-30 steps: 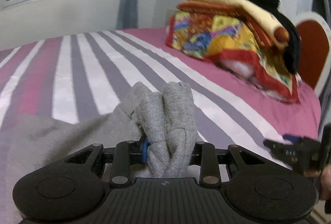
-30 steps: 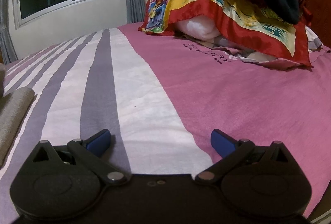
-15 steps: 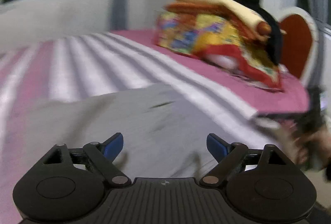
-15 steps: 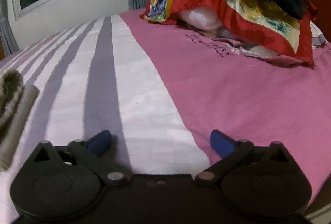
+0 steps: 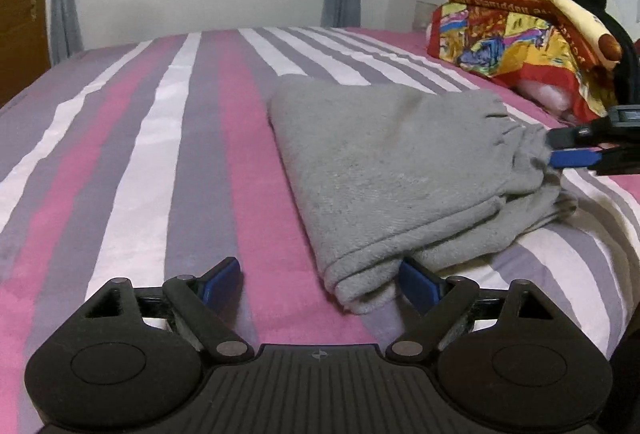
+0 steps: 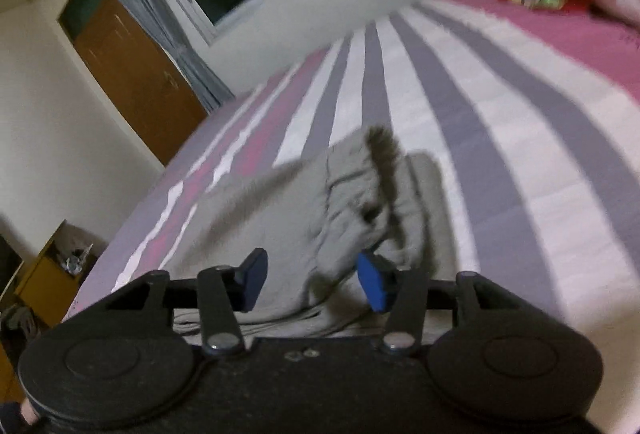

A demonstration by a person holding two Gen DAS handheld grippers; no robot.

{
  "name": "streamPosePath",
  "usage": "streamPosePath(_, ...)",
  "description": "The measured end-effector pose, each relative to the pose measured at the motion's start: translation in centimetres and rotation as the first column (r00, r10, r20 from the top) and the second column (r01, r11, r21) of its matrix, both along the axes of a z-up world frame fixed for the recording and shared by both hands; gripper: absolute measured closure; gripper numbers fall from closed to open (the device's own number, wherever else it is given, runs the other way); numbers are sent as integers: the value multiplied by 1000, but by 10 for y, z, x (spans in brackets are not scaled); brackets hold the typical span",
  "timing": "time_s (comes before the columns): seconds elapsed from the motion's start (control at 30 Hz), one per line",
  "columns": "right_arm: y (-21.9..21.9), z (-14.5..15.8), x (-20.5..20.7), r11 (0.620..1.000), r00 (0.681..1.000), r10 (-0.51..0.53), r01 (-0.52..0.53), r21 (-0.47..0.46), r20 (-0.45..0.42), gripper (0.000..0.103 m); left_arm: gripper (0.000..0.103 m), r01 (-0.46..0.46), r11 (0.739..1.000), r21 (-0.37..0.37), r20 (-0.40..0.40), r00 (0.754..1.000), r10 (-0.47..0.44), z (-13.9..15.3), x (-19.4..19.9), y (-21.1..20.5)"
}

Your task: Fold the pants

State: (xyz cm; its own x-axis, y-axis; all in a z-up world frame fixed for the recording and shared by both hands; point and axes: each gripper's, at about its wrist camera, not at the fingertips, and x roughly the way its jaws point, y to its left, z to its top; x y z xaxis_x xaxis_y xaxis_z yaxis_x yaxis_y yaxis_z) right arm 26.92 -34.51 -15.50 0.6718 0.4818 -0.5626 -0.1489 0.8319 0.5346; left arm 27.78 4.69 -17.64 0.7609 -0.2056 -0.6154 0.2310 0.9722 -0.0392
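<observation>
Lying folded, one pants; two grippers: left gripper, right gripper.

The bed wears a sheet striped lengthwise in pink, grey and white, plain pink toward the headboard side. Folded grey pants lie on the stripes. A heap of bright yellow-and-red bedding sits on the pink part, well apart from them.

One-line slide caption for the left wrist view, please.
Open left hand-held gripper at the folded grey pants on a striped bed; right hand-held gripper closing at their waistband.
</observation>
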Motion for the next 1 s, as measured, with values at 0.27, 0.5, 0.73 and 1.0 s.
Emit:
streamPosePath(0.27, 12, -7, 23, 996, 994, -87, 85, -32, -70, 82, 23, -3, 1000, 24, 17, 1000, 2, -2, 3, 5)
streamPosePath(0.5, -8, 30, -14, 993, 990, -116, 114, 38, 76, 89, 24, -74, 994, -80, 28, 997, 76, -11, 1, 23)
streamPosePath(0.73, -36, -16, -4, 969, 975, -197, 209, 131, -102, 71, 24, -61, 997, -45, 3, 998, 62, -8, -2, 22)
streamPosePath(1.0, -51, -31, -18, 934, 963, -207, 247, 257, -174, 44, 24, -72, 993, -93, -1, 997, 72, -11, -7, 29)
